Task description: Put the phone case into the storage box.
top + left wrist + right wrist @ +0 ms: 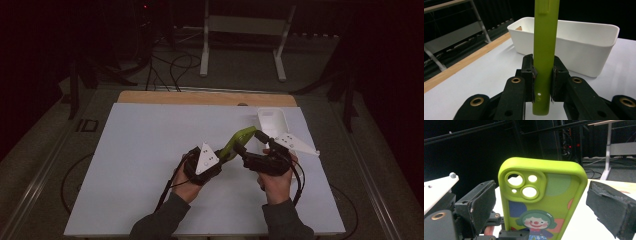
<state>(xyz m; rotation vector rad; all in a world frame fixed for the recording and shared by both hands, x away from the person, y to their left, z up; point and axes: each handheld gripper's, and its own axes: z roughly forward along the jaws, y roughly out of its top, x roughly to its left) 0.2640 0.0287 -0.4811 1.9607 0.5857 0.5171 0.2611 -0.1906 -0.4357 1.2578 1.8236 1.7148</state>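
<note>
The left gripper (pixel 543 75) clamps the green phone case (pixel 545 50) by its edge above the worktop (pixel 150 150). The right gripper (pixel 544 202) stands released, its jaws either side of the case, apart from it. A white bin (pixel 584 47) sits just behind.

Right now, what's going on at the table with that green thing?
A person holds a gripper in each hand over the white table. The left gripper is clamped on the edge of a green phone case, holding it up. The right gripper has its jaws open on either side of the case, not pressing it. A white bin stands just behind.
</note>
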